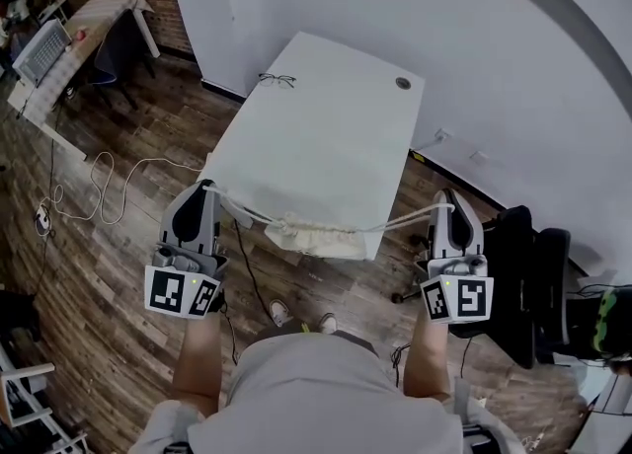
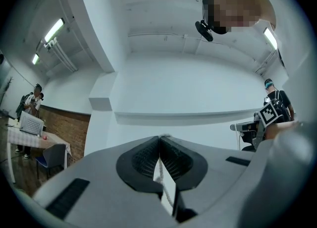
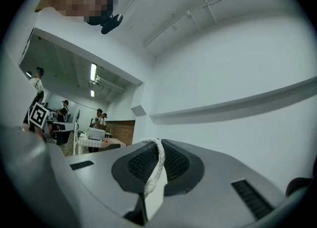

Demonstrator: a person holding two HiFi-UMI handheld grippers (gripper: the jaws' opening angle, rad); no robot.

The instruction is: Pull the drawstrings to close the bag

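Note:
A cream drawstring bag hangs at the near edge of the white table, its mouth gathered into folds. One white cord runs taut from the bag to my left gripper, the other cord to my right gripper. Both grippers are held out wide on either side of the bag and lifted. In the left gripper view the left gripper is shut on its cord. The right gripper shows in its own view shut on its cord, which loops over the tips.
Glasses and a round cable grommet are on the far part of the table. A black chair stands close on the right. A white cable lies on the wooden floor at left, beyond it a desk. Other people stand in the background.

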